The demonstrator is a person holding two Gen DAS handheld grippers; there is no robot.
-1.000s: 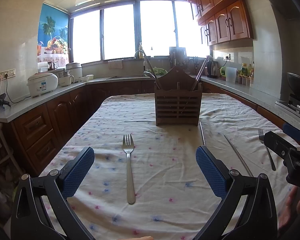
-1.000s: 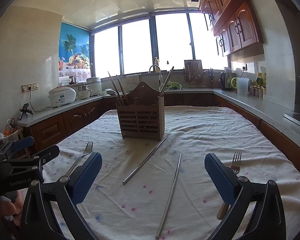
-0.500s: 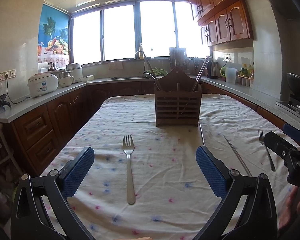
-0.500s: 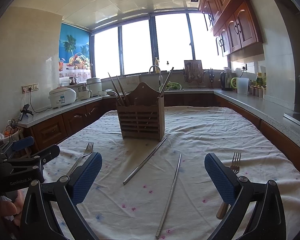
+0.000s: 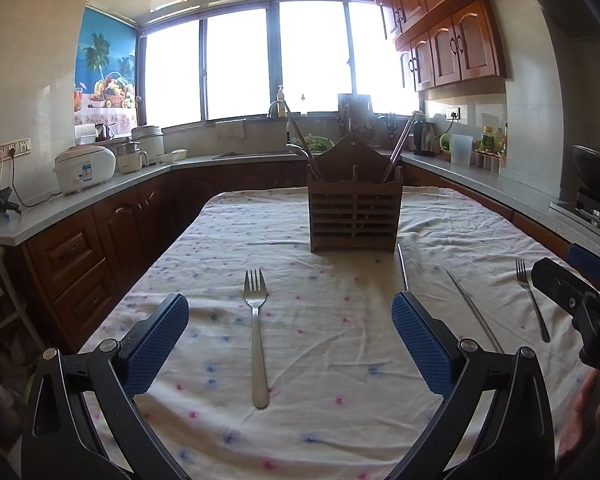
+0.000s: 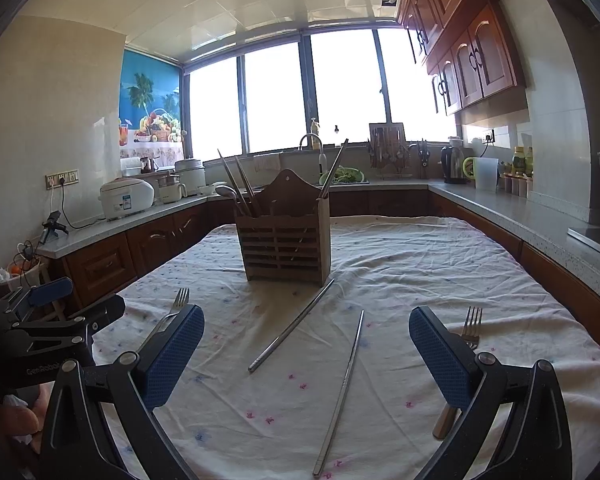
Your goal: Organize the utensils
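Left wrist view: your left gripper (image 5: 289, 334) stands wide open and holds nothing; its blue pads (image 5: 155, 344) flank a steel fork (image 5: 256, 328) that lies flat on the floral tablecloth (image 5: 340, 420), tines pointing away, touching neither pad. Beyond it the wooden utensil caddy (image 5: 354, 212) stands upright with a ladle and chopsticks in it. To the right lie two loose metal chopsticks (image 5: 474, 312) and a second fork (image 5: 532, 300), near your right gripper (image 5: 572, 292) at the frame edge.

Right wrist view: your right gripper (image 6: 306, 346) is likewise spread wide and empty. Between its pads (image 6: 436, 356) lie the chopsticks (image 6: 291, 326), apart from both. The second fork (image 6: 468, 330) lies partly hidden behind the right pad; contact cannot be told. The caddy (image 6: 285, 240) stands mid-table. Counters, wooden cabinets (image 6: 472, 56) and bright windows (image 6: 275, 96) ring the room.
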